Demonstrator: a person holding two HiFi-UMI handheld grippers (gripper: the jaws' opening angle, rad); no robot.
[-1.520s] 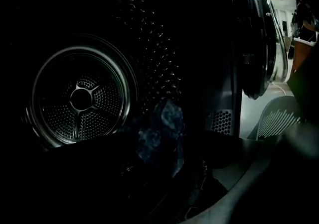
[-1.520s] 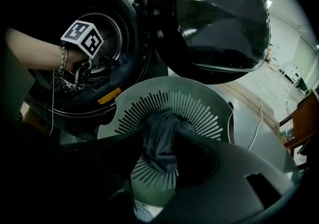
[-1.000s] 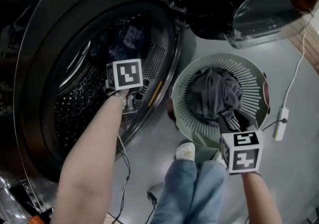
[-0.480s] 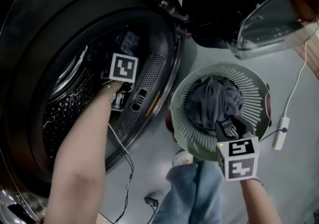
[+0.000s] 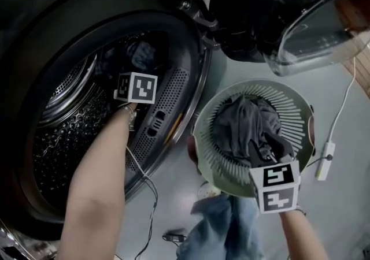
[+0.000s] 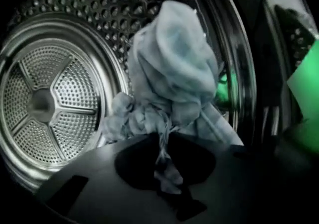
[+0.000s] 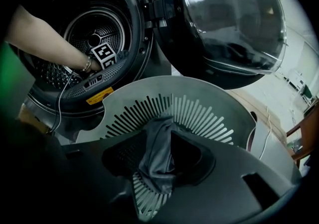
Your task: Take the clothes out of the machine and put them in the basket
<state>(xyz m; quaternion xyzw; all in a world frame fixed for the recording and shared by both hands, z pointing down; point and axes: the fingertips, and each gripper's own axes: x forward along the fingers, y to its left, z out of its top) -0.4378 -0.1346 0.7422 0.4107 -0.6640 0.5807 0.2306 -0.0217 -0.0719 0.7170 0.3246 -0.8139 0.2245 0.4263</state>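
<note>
Left claw [image 6: 167,168], just closed on only a thin tail of the pale garment [image 6: 172,68], may lose it on pulling; right claw [image 7: 159,163], also closing, pinches grey cloth [image 7: 155,141].

Clothes: pale blue garment [image 6: 174,73], mottled lighter at folds; grey garment [image 5: 245,123], plain dark grey.
Drum [image 6: 50,103]: silver steel, dotted all over with small round holes.
Basket [image 5: 289,108]: pale grey-green, thin dark slots fanning round wall.
Machine front [image 5: 29,51]: glossy dark grey.
Door [image 5: 289,10]: black rim, smoky clear glass.
Label [image 7: 94,99] on door opening: yellow.
Marker cubes [image 5: 137,87]: white faces, black blocky squares.
Jeans [image 5: 225,233]: faded blue.
Floor [image 5: 347,195]: pale grey.
</note>
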